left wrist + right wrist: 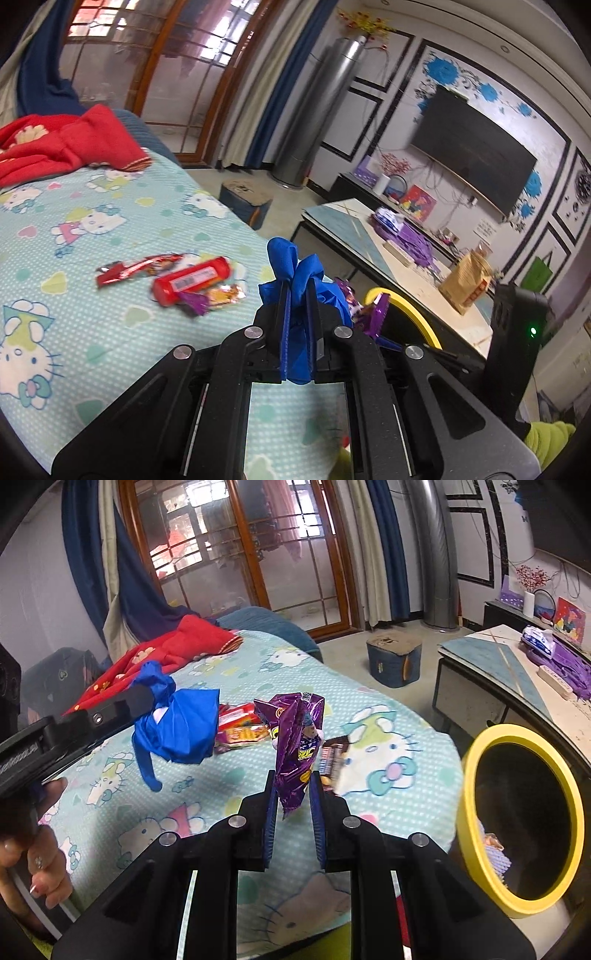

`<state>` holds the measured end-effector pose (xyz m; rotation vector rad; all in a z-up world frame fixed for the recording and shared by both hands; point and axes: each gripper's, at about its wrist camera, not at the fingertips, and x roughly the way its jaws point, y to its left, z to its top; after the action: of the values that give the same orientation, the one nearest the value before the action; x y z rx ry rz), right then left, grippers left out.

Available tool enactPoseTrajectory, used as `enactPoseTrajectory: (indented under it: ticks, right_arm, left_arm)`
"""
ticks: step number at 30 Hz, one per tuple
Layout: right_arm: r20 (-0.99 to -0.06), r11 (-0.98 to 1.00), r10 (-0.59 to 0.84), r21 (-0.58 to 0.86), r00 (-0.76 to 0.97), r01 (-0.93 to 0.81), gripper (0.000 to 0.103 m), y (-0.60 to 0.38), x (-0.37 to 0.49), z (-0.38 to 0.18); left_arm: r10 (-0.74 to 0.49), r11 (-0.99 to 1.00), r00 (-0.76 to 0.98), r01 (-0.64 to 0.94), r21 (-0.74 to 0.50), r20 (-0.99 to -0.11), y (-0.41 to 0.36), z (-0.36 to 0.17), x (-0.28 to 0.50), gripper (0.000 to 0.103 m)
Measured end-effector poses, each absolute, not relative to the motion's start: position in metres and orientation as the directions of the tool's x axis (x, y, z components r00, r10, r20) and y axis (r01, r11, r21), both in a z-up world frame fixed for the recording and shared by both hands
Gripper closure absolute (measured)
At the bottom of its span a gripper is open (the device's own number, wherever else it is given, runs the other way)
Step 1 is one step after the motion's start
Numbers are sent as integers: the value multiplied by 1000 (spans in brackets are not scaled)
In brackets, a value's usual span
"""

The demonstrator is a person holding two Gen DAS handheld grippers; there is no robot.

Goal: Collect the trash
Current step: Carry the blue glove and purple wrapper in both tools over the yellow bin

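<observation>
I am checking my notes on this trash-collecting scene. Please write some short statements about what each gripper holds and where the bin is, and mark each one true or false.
1. The left gripper is shut on a crumpled blue glove. True.
2. The right gripper holds a red tube. False: it is shut on a purple wrapper; the red tube lies on the bed.
3. The bin with the yellow rim is at the right of the right wrist view. True.
4. All the trash is already off the bed sheet. False: wrappers lie there.
</observation>
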<state>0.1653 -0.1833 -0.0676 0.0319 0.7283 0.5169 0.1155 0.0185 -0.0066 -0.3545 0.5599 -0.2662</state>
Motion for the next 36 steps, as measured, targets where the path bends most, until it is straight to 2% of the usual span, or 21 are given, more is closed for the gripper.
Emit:
enactPoseTrajectory:
  ticks: [26, 36]
  right_arm:
    - [-603, 939, 340, 264, 722, -221, 86, -307, 179, -63]
    - [-632, 954, 269, 280, 727, -110, 86, -350, 186, -80]
  left_arm:
    - [-449, 892, 745, 337, -303, -493, -73, -9, 120, 100]
    - [-480, 877, 721, 398, -269, -500, -113, -11, 136, 100]
